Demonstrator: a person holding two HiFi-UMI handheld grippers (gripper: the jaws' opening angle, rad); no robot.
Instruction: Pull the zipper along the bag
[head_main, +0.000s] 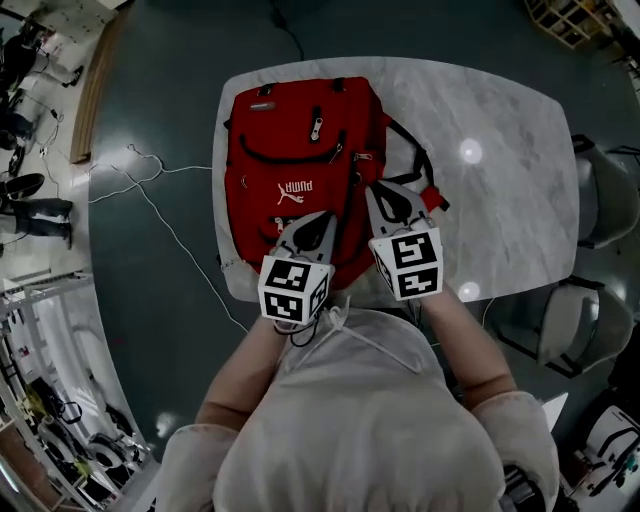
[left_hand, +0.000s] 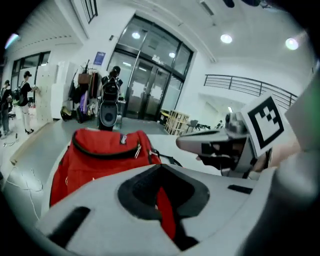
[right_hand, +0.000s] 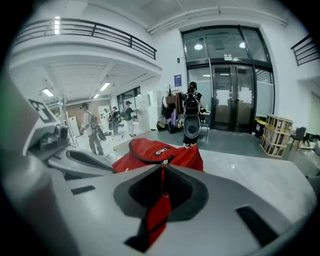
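A red backpack (head_main: 290, 150) lies flat on a marble table (head_main: 500, 140), its top towards the far edge. Both grippers rest on its near end, side by side. My left gripper (head_main: 322, 216) is shut, and a strip of red bag fabric (left_hand: 165, 210) shows pinched between its jaws. My right gripper (head_main: 378, 190) is shut at the bag's right side, where a red zipper pull (right_hand: 159, 207) runs between its jaws. Beyond the jaw tips, the backpack (right_hand: 155, 149) rises with a metal zipper tab on its top. In the left gripper view the right gripper (left_hand: 200, 142) shows beside the backpack (left_hand: 100, 150).
Black straps (head_main: 420, 170) trail off the bag's right side onto the table. Two grey chairs (head_main: 600, 190) stand at the table's right. A white cable (head_main: 150, 190) lies on the dark floor at the left. People (right_hand: 92, 130) stand far off in the hall.
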